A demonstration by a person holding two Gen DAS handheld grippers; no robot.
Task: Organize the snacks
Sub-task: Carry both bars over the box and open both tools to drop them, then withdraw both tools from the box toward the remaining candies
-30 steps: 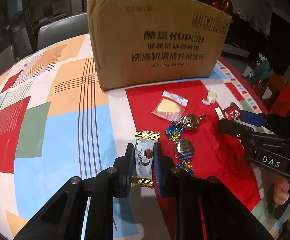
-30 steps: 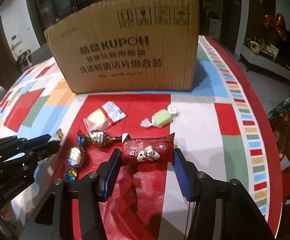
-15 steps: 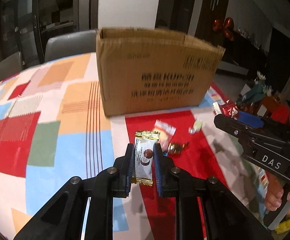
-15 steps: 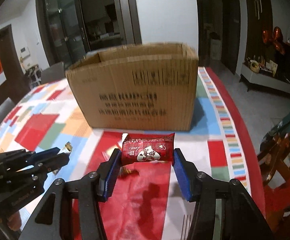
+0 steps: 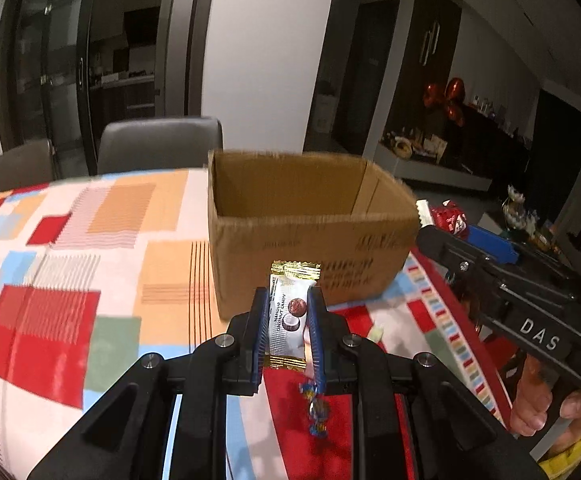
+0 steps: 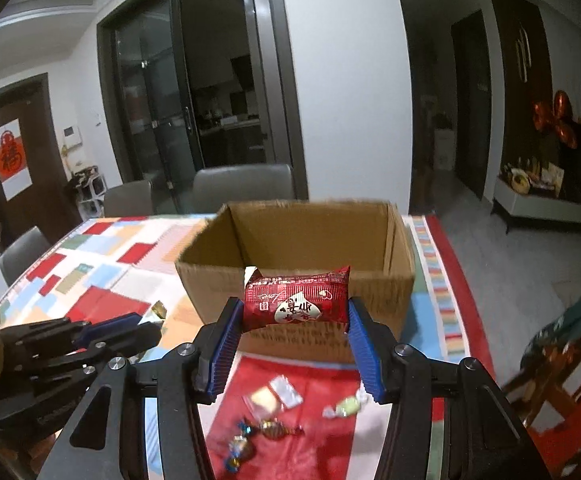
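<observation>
My left gripper (image 5: 288,320) is shut on a white and gold coconut candy (image 5: 289,316), held upright above the table in front of the open cardboard box (image 5: 310,240). My right gripper (image 6: 296,320) is shut on a red snack packet (image 6: 296,298), held crosswise just before the box (image 6: 298,248) near its rim height. The right gripper also shows at the right of the left wrist view (image 5: 438,224) with the red packet (image 5: 448,216). The left gripper shows at the lower left of the right wrist view (image 6: 146,328).
Loose snacks lie on the red patch of the tablecloth below: foil candies (image 6: 266,432), a clear packet (image 6: 274,394) and a green candy (image 6: 346,404). Grey chairs (image 6: 242,188) stand behind the table. The table edge (image 6: 466,312) runs along the right.
Both grippers have risen well above the table with their snacks. The box's open top and inside have come into view, and the loose candies have dropped low in the frames.
</observation>
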